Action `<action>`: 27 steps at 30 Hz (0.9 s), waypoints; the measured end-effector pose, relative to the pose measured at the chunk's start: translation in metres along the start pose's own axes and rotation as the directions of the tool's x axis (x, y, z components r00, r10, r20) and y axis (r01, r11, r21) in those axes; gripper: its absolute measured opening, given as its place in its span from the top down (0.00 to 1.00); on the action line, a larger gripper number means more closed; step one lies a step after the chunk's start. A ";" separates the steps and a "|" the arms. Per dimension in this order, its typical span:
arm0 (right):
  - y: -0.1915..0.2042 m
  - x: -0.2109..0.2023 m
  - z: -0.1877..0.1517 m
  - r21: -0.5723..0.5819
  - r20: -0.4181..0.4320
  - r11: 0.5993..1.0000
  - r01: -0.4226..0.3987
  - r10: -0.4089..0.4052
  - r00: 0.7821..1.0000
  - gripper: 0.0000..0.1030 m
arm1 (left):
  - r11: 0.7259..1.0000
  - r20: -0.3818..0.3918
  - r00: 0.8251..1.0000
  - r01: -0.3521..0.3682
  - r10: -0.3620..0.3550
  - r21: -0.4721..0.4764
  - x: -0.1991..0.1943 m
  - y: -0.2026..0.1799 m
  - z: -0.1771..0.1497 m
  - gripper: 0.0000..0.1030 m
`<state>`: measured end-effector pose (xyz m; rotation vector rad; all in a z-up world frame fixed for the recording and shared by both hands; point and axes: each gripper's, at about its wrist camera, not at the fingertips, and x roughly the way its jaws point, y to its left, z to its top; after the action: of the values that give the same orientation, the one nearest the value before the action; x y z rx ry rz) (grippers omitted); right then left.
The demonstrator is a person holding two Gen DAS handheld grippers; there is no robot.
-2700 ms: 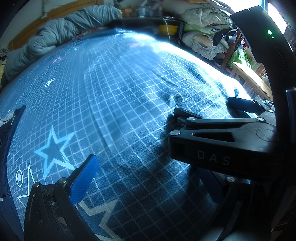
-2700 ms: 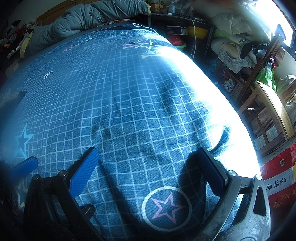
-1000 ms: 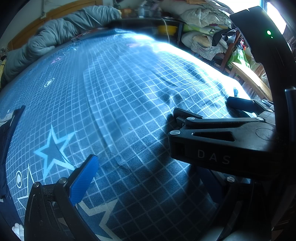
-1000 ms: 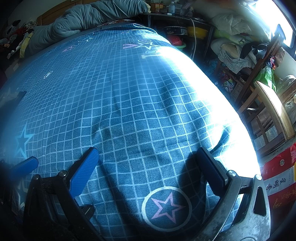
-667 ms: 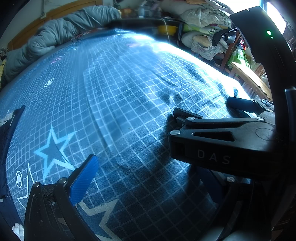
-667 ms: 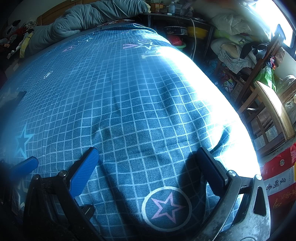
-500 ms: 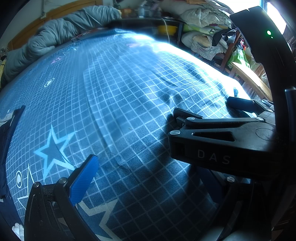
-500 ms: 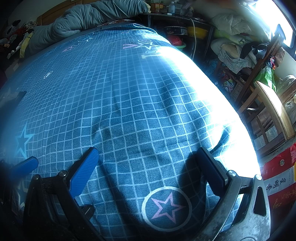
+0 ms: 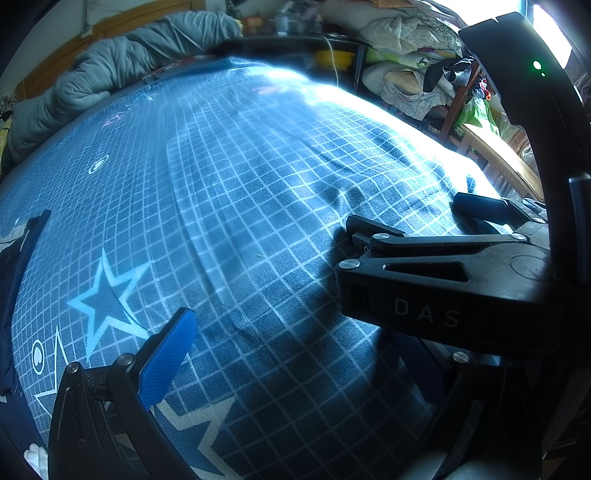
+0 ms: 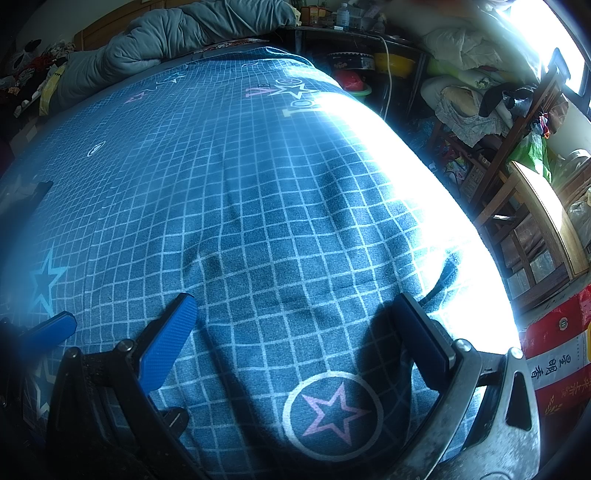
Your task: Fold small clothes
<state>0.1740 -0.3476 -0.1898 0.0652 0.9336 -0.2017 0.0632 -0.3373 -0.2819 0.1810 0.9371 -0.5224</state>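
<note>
Lying at the bed's far left edge, a dark navy garment point(image 9: 14, 266) sits well left of the left gripper point(image 9: 295, 332), which is nearer than the right gripper point(image 10: 291, 339). Both look spread wide, holding nothing, over the checked blue bedspread point(image 10: 258, 206). Cluttered shelves point(image 10: 461, 103) stand rightward.

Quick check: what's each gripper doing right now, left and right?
Left gripper: open, holding nothing; only one finger clearly shows.
Right gripper: open, empty, over the blue checked bedsheet.

Blue checked bed point(image 10: 258, 192), grey quilt point(image 10: 166, 33) atop
</note>
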 end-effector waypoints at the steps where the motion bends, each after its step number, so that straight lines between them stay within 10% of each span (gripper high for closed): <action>1: 0.000 0.000 0.000 0.000 0.000 1.000 0.000 0.000 1.000 0.00 | 1.000 0.001 1.000 0.000 0.000 0.000 0.000 0.000 0.000 0.00; 27: 0.001 0.000 0.000 0.000 0.000 1.000 0.001 -0.001 1.000 0.00 | 1.000 0.005 1.000 -0.015 0.015 0.011 0.000 0.000 0.000 0.00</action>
<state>0.1745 -0.3468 -0.1896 0.0644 0.9339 -0.2026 0.0631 -0.3372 -0.2819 0.1967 0.9280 -0.5142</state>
